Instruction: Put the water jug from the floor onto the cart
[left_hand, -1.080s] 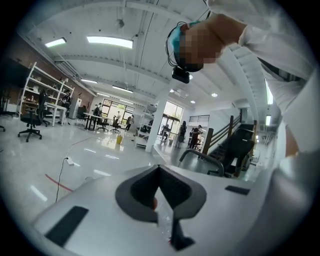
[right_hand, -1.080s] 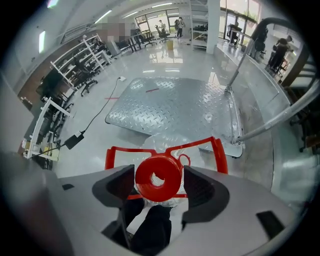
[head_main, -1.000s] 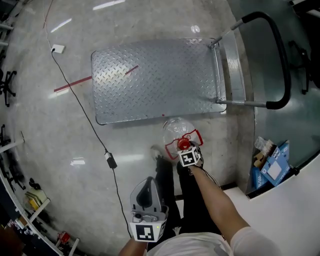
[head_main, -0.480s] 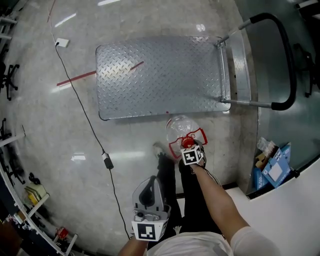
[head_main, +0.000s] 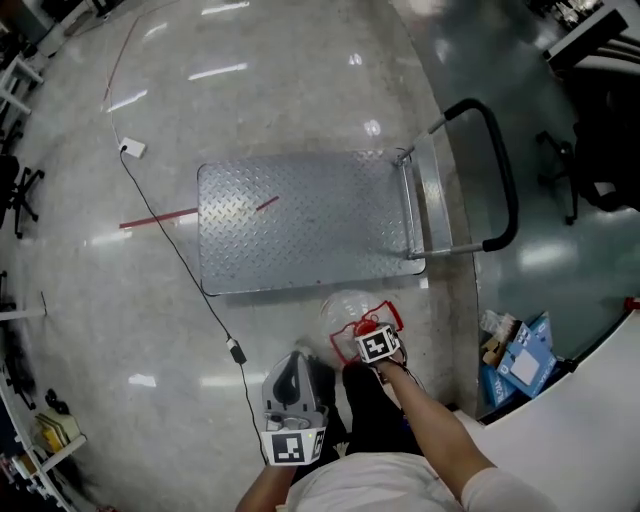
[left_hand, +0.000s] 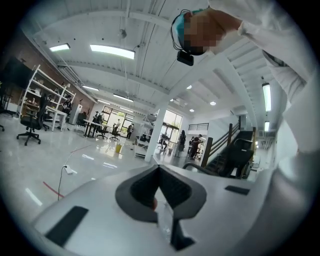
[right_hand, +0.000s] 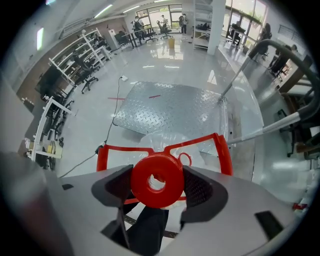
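One jug (head_main: 345, 308), red cap (right_hand: 172, 186) clamped in my right gripper (right_hand: 157, 182), is just beside the cart's (head_main: 300, 215) long edge, perhaps lifted. My left gripper (left_hand: 159, 187) is closed, empty.

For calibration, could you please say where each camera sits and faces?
Head view: on the head, steeply down at platform cart, water jug, right forearm.
Left gripper view: on left gripper, tilted toward ceiling; shut jaws, sleeve.
Right gripper view: on right gripper, toward cart; jaws clamp jug's red cap.
Shared: head and right gripper views show cart, jug.
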